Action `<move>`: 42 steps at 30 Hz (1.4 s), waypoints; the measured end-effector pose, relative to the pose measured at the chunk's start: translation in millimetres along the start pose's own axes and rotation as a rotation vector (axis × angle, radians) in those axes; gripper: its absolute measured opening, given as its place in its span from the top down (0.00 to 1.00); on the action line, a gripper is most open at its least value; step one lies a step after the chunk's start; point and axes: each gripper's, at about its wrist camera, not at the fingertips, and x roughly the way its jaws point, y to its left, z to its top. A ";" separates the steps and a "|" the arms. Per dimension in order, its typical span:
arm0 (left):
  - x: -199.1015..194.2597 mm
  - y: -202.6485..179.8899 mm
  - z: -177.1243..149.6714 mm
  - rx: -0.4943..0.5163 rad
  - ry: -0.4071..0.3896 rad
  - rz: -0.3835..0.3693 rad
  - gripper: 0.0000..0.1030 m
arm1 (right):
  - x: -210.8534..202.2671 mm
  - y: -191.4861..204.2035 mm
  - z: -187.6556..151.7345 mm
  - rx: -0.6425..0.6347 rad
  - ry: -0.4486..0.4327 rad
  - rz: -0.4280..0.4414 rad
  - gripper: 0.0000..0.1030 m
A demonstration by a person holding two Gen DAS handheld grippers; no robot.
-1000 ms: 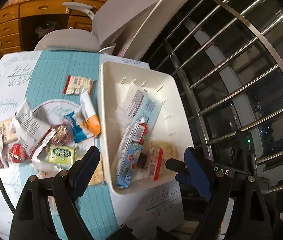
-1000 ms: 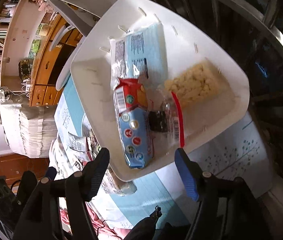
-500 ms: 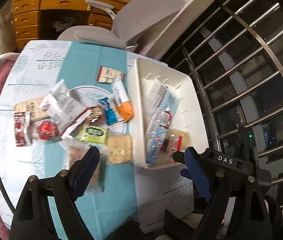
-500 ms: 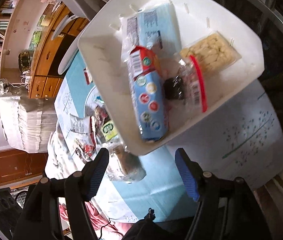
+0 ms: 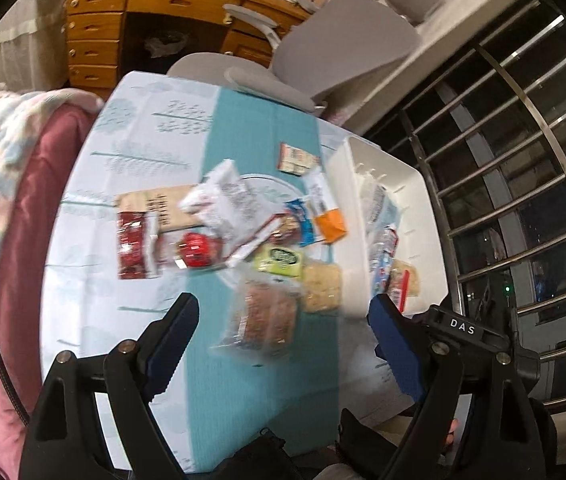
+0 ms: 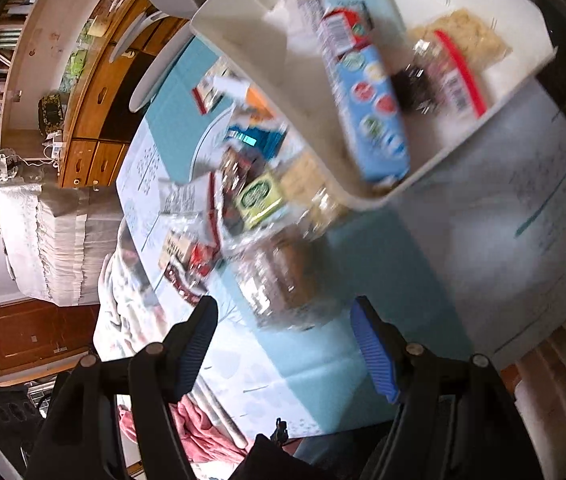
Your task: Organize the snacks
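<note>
In my left view, my left gripper (image 5: 283, 328) sits at the bottom of the frame. Its blue fingers (image 5: 175, 324) are spread wide and hold nothing. Between them, a bit higher up, lies a clear bag of brown snacks (image 5: 263, 316) on the teal strip of the counter (image 5: 131, 280). The bag looks blurry.

More snacks lie in a pile in the middle of the frame. I see a dark red packet (image 5: 135, 248) on the left, a round red one (image 5: 197, 246) beside it, a white bag (image 5: 223, 200) above, a green packet (image 5: 281, 258) and a pale cracker pack (image 5: 323, 286) just beside the white bin (image 5: 423, 200). The bin is at the right of the pile. It has some snacks in it already.

In my right view, my right gripper (image 6: 283, 332) is at the bottom too. Its fingers (image 6: 371, 344) are also wide apart and hold nothing. The same clear bag of brown snacks (image 6: 287, 276) sits just above the gap. The white bin (image 6: 243, 36) fills the upper right. Inside it I see a long blue pack (image 6: 371, 108), a red-edged clear bag (image 6: 451, 80) and a pale yellow snack pack (image 6: 471, 36). The green packet (image 6: 261, 198) lies just left of the bin's corner.

A gray chair (image 5: 335, 52) and a wooden desk (image 5: 131, 32) are at the top of my left view.
</note>
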 end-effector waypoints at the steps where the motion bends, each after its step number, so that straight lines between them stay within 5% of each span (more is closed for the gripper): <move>1: -4.7 10.2 0.0 -0.005 0.004 -0.002 0.16 | 3.1 3.7 -5.4 0.002 0.000 0.001 0.33; 12: -31.8 82.6 7.6 0.021 0.052 -0.006 0.12 | 45.6 41.9 -61.9 0.031 -0.028 -0.019 0.33; 26: -10.4 135.9 34.3 0.091 0.195 -0.015 0.12 | 77.8 49.9 -106.9 0.120 -0.065 -0.054 0.33; 42: 62.2 151.9 51.0 0.059 0.331 0.064 0.12 | 86.4 57.0 -102.5 -0.129 -0.161 -0.245 0.33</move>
